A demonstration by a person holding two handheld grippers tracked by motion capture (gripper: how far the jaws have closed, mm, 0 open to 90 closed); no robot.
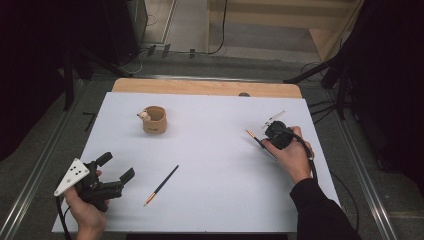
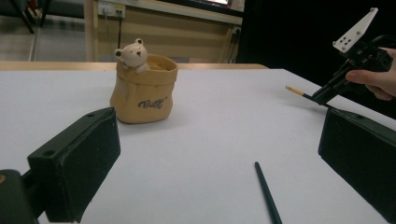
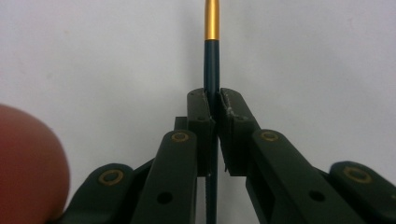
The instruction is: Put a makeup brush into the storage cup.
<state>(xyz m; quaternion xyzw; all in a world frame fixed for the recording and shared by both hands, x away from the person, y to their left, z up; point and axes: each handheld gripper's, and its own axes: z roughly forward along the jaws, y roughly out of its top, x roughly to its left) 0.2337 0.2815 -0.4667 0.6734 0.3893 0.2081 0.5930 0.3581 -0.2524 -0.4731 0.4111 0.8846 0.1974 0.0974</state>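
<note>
Right gripper [image 3: 213,105] clamped on paintbrush [image 3: 211,51], right of bear pot [image 1: 154,120]; left gripper [image 1: 116,169] open. Lift level, then tip into pot.

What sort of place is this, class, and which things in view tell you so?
Probably a recording lab or workshop: a white-topped wooden table set among dark stands, black cables trailing across the grey floor, and wall sockets behind.
</note>
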